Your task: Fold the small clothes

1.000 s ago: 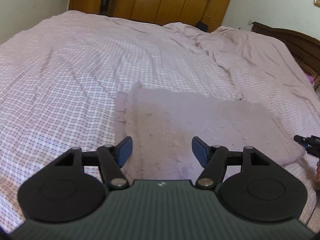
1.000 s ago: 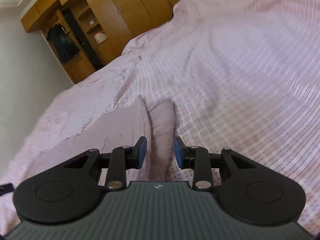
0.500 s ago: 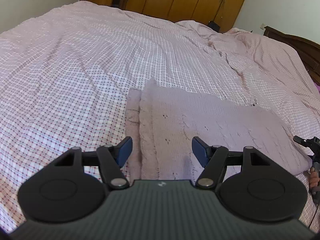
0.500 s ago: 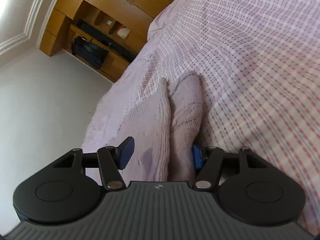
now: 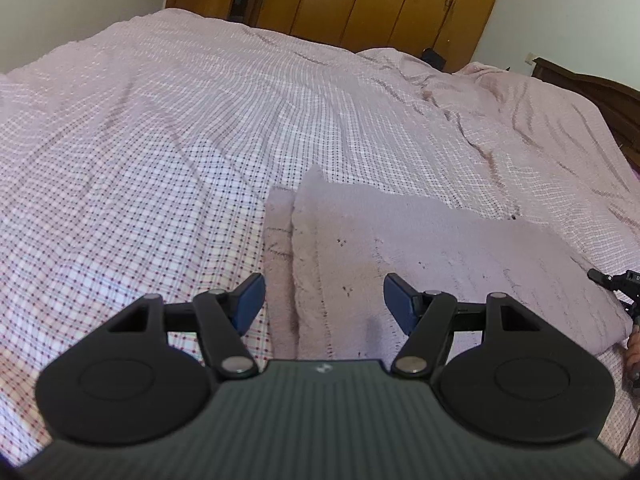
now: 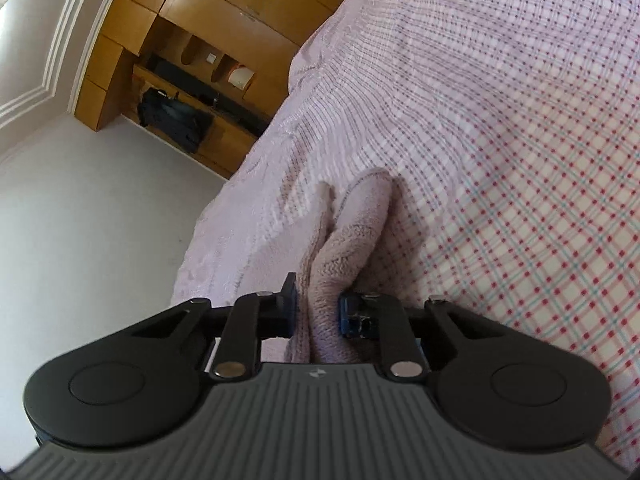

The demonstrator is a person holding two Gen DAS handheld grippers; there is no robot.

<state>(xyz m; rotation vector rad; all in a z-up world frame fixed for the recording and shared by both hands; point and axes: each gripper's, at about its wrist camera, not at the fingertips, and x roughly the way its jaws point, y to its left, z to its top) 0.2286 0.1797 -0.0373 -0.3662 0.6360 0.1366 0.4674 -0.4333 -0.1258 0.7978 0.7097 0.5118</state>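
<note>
A folded pale pink knit garment (image 5: pixel 440 248) lies flat on the checked bed cover (image 5: pixel 160 160). My left gripper (image 5: pixel 324 296) hovers open over its left edge, the blue pads apart and touching nothing. In the right wrist view my right gripper (image 6: pixel 318 304) is rolled sideways at the garment's right end. Its jaws are closing and the pads press on a bunched fold of the knit garment (image 6: pixel 360 220). The right gripper (image 5: pixel 616 280) also shows at the right edge of the left wrist view, with part of a hand (image 5: pixel 633 354) below it.
The checked cover (image 6: pixel 520 160) spreads wide on all sides, rumpled toward the far right. A wooden wardrobe (image 5: pixel 400 0) lines the back wall. A dark headboard (image 5: pixel 600 88) stands at the right. A white wall (image 6: pixel 80 220) lies beyond the bed's edge.
The right gripper rolled, widened around the garment's end fold, then closed on it. The left gripper stayed open while its view drew slightly nearer the garment's left edge.
</note>
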